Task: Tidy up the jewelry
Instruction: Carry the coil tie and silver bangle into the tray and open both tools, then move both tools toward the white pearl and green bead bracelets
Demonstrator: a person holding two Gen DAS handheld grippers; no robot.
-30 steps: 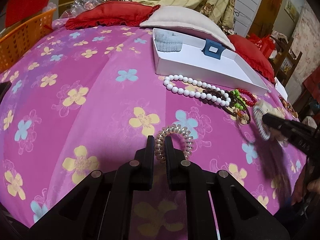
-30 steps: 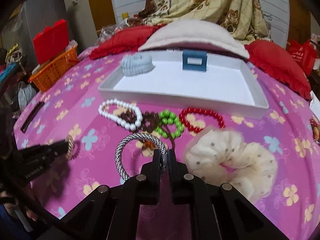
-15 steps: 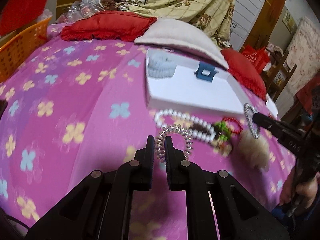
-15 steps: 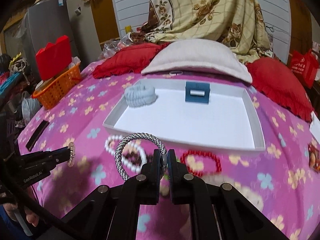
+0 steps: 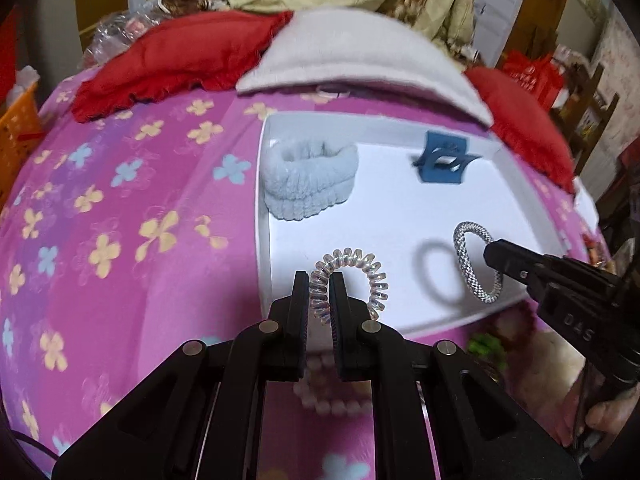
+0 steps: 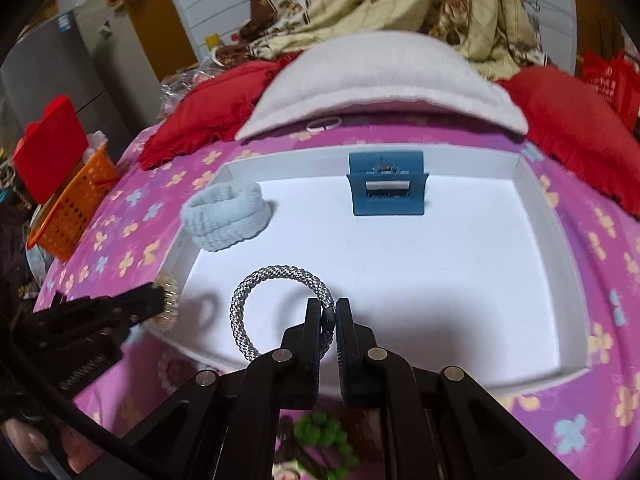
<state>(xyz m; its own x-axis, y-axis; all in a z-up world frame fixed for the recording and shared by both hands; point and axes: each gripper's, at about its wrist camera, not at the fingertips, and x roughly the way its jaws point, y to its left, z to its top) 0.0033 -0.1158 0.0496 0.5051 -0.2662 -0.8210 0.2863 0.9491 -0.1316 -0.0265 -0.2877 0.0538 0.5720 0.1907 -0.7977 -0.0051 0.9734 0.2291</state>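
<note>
Your left gripper (image 5: 319,294) pinches the spiral tie (image 5: 352,280) at the tray's (image 6: 568,280) near-left edge, while your right gripper (image 6: 329,322) clamps the braided ring (image 6: 276,300), which arcs up-left from its tips over the tray floor.

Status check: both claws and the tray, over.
Left claw shut on spiral hair tie. Right claw shut on braided bracelet. Both over white tray. Drop zone clear.

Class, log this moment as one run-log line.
left gripper: holds spiral hair tie | right gripper: holds braided bracelet | both over white tray
</note>
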